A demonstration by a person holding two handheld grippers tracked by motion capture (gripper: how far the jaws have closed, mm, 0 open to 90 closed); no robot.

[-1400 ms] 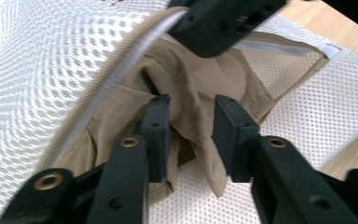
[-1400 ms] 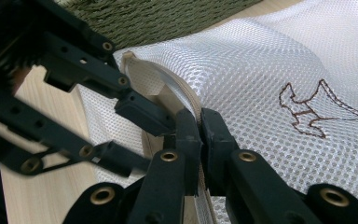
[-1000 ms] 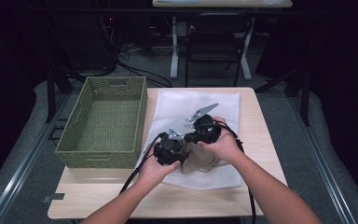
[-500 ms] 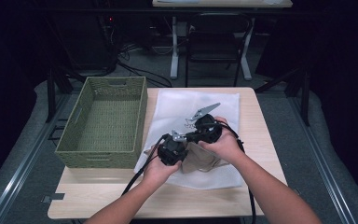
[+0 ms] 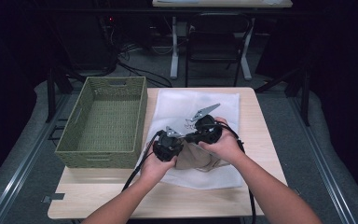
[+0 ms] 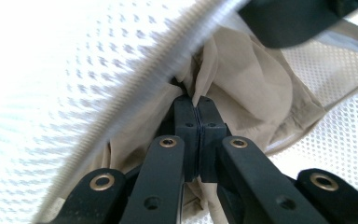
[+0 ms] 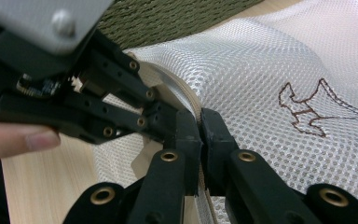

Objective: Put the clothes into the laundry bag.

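A white mesh bag [image 5: 214,105] lies flat on the table, and a beige garment [image 5: 199,158] bulges at its near opening. In the left gripper view the left gripper [image 6: 197,103] is shut on a fold of the beige garment [image 6: 242,79], just under the bag's zipper edge [image 6: 168,65]. The right gripper [image 7: 199,122] is shut on the rim of the mesh bag [image 7: 261,70] and holds it up. The left gripper [image 7: 102,100] pokes in right beside it. From above, the left gripper [image 5: 168,144] and the right gripper [image 5: 206,130] almost touch over the garment.
A green woven basket [image 5: 86,123] stands on the table's left half, its wall close to the left hand. A brown stitched figure [image 7: 314,112] marks the mesh. Bare wood [image 5: 261,121] runs along the right and front edges. A chair [image 5: 214,42] stands beyond the table.
The left gripper has edged slightly forward and to the right, closer to the right gripper at the bag's opening. Both stay shut as before.
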